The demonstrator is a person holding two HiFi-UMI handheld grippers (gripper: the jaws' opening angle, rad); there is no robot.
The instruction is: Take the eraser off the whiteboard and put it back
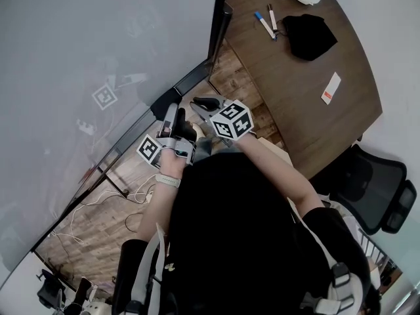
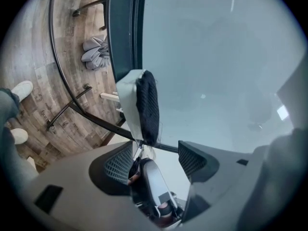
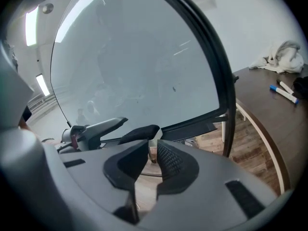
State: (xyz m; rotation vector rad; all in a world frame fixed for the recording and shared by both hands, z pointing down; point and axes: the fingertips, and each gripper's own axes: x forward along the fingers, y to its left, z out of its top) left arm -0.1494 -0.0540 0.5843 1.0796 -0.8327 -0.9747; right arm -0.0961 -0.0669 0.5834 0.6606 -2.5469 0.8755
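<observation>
Closest in, dark-clad torso of the person across the near foreground. Beyond, far left, broad whiteboard; far right, brown table. Holds both tools up near the board's lower right corner. Has the jaws of the left gripper wide apart, clamping nothing. Pinches one end of the eraser with the right gripper, jaws almost together, that end sitting between the left jaws. Unclear whether felt touches board. On the far table, two markers.
</observation>
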